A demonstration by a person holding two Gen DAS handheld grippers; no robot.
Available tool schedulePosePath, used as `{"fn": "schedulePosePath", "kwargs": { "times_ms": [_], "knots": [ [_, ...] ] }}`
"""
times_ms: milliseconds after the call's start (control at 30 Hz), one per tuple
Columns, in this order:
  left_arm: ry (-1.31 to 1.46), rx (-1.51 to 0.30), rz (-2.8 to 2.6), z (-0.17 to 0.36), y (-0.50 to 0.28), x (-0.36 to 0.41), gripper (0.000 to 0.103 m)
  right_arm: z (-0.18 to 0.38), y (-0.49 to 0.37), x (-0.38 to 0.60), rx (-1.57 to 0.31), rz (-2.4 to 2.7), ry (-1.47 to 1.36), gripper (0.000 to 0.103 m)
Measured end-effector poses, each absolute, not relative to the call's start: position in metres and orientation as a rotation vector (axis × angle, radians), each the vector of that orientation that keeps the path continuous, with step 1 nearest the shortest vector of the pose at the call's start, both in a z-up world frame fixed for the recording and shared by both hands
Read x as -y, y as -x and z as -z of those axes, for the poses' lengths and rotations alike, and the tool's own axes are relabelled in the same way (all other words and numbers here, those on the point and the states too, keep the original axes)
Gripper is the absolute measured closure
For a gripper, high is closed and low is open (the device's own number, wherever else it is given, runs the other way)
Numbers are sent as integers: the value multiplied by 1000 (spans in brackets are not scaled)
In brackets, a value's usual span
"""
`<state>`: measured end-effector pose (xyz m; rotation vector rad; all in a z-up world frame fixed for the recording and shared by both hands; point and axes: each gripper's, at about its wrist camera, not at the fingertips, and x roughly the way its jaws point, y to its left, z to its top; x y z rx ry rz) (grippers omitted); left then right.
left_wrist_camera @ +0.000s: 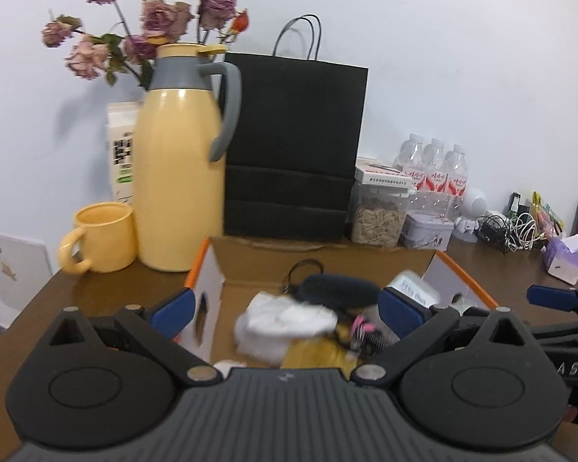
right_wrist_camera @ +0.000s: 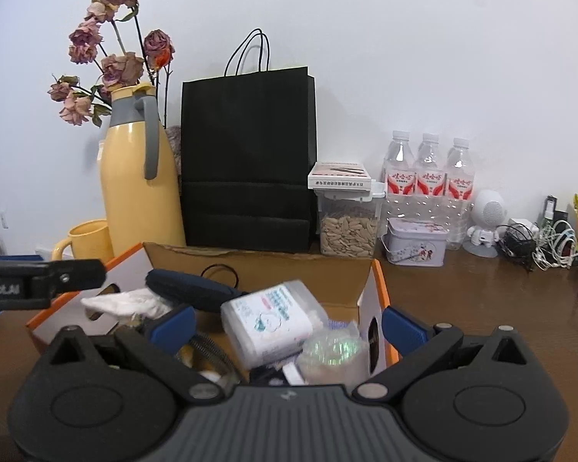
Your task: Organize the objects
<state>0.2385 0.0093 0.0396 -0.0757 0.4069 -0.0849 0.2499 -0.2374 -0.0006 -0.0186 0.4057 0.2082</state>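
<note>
Cardboard box (right_wrist_camera: 373,308) sits on the counter (right_wrist_camera: 481,300) w/ lots already inside: white cloth (left_wrist_camera: 285,323), wipes pack (right_wrist_camera: 273,319), dark pouch (right_wrist_camera: 189,288). Both hand-held grippers, left (left_wrist_camera: 285,312) & right (right_wrist_camera: 287,325), hang spread over it, holding nothing. Mug (left_wrist_camera: 100,236), tin (right_wrist_camera: 416,242) etc. maybe left.

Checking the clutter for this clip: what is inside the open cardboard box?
In the cardboard box: a white cloth, a dark pouch, a black loop of cord, a cotton swab box and crinkly wrapping. Anything beneath them is covered.
</note>
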Motion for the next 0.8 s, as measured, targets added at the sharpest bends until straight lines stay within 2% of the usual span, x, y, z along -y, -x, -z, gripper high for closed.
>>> {"fn": "schedulePosePath", "kwargs": {
  "times_ms": [433,800],
  "knots": [
    [17,-520,56,-18,-146,-24,0,10,-170,227,-483,-232,12,0],
    [25,-534,73,-13,-111,-19,0,14,-130,227,-513,-218,25,0]
  ]
}}
